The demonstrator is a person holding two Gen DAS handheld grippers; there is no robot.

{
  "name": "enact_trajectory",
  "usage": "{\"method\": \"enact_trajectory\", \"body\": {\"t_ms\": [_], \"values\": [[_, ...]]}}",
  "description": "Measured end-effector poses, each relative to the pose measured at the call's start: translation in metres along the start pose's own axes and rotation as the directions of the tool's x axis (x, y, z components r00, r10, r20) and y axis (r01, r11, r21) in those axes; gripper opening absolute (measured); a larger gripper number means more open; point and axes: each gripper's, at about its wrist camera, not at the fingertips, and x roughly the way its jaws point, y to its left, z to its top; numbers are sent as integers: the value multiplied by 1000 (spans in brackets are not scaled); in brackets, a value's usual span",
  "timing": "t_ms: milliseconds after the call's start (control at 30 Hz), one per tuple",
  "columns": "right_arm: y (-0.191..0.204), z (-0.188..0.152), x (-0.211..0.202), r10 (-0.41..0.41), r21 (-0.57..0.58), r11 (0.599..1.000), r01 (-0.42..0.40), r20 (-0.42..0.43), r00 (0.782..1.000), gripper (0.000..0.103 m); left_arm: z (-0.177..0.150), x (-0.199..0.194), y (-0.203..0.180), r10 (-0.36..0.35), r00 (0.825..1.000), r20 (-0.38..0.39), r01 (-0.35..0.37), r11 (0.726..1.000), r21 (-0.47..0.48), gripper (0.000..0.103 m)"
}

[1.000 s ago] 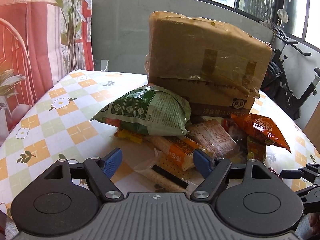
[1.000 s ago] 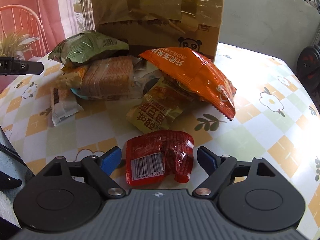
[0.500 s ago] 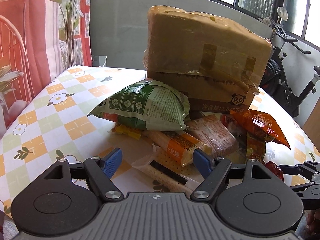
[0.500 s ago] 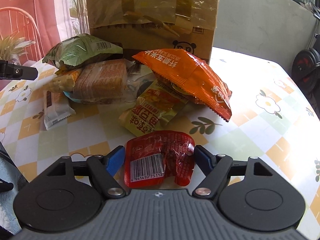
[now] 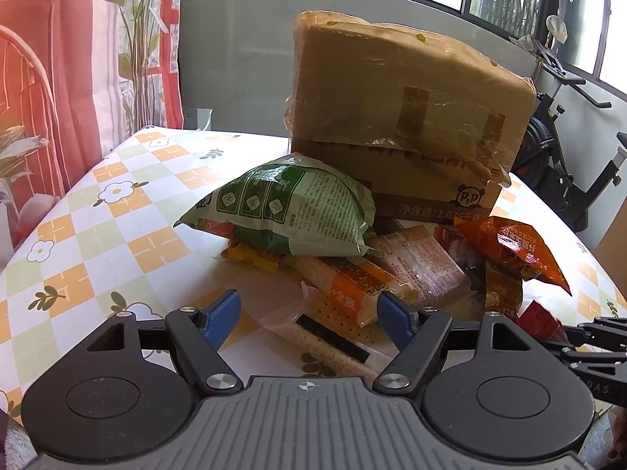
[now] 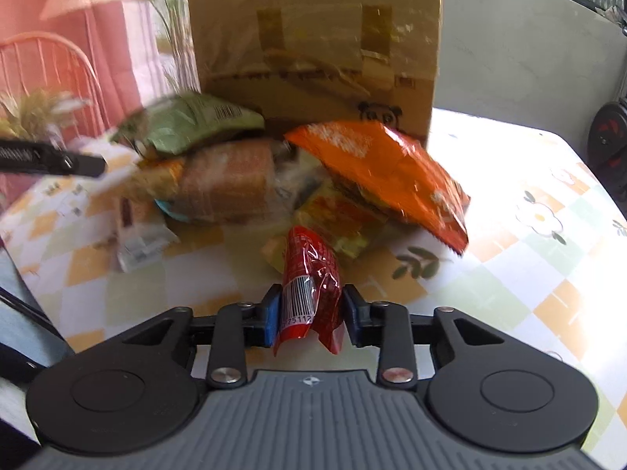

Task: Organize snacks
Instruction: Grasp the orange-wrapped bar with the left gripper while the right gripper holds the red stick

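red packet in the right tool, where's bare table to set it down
The right tool grips the red packet. Bare tablecloth lies to the right of the orange bag, and more left of the green bag. It is crowded in front of the cardboard box, where snacks overlap.

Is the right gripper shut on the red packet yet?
Yes. The right gripper has its jaws pressed against both sides of the red packet, which is crumpled between them.

Right gripper [image 6: 312, 315] clamped tight; left gripper [image 5: 309, 315] spread wide.
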Motion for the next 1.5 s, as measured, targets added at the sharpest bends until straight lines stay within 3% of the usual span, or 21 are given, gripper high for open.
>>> {"method": "enact_trajectory", "body": {"t_ms": [267,400,600,967,1267,1500], "values": [[20,16,5,50,-106,993,-45,49,998,32,-2,3,-1,1,1000,-10,-1,1000,13,76],[31,25,19,41,-197,980,-19,111,993,32,-3,8,-2,4,1000,-29,-3,1000,17,76],[30,29,42,10,-201,979,37,228,974,30,-6,16,0,14,998,-64,-13,1000,14,76],[26,17,47,39,-200,980,13,254,966,26,-2,26,-9,-13,997,-81,14,1000,10,75],[26,15,46,60,-201,980,-10,246,967,26,24,55,-24,-60,994,-88,53,995,-83,72],[23,15,46,68,-183,983,-23,247,967,26,24,83,-36,16,996,-93,-26,994,-106,69]]}}
